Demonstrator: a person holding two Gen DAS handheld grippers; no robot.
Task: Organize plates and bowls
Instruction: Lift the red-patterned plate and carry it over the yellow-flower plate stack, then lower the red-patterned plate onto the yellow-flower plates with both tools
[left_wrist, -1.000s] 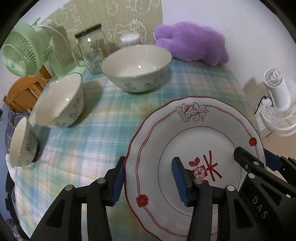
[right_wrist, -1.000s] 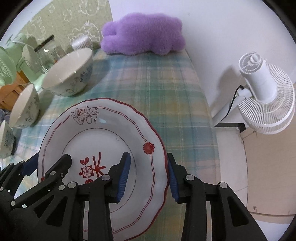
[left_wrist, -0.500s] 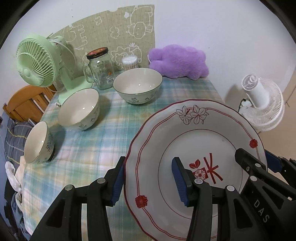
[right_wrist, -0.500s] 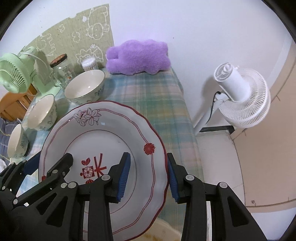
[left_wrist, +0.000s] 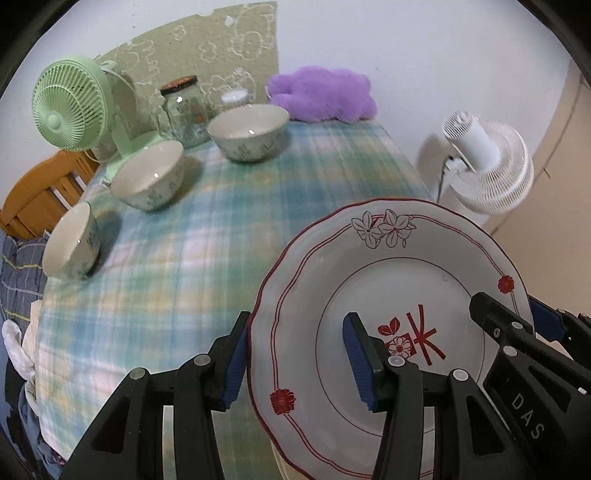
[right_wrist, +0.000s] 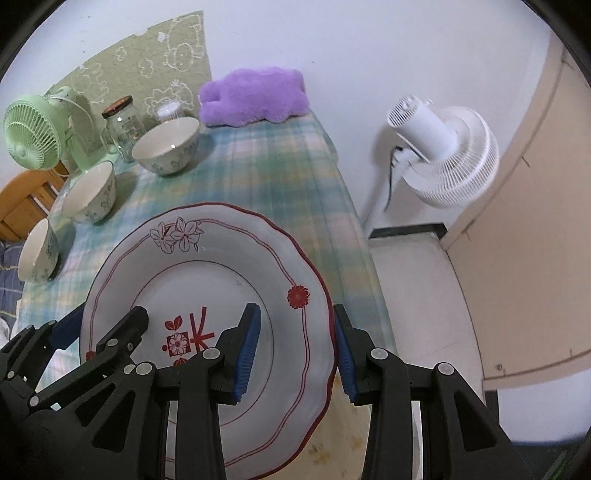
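A white plate (left_wrist: 406, 266) with red rim lines and flower prints hangs tilted above the near right part of the checked tablecloth (left_wrist: 177, 266). My left gripper (left_wrist: 295, 332) is shut on its left rim, one blue pad outside and one on the plate's face. My right gripper (right_wrist: 295, 314) is shut on the opposite rim of the plate (right_wrist: 221, 266). Three white bowls with blue-green prints stand in a row at the left: a large bowl (left_wrist: 247, 133), a medium bowl (left_wrist: 149, 175) and a small bowl (left_wrist: 70, 242).
At the back stand a green fan (left_wrist: 70, 107), a glass jar (left_wrist: 183, 109) and a purple plush toy (left_wrist: 321, 94). A white floor fan (right_wrist: 447, 155) stands beside the table's right edge. A wooden chair (left_wrist: 40, 192) is at the left.
Both grippers have drawn back and risen with the plate between them. The bowls and back wall now look farther off, and more of the floor at the right shows.
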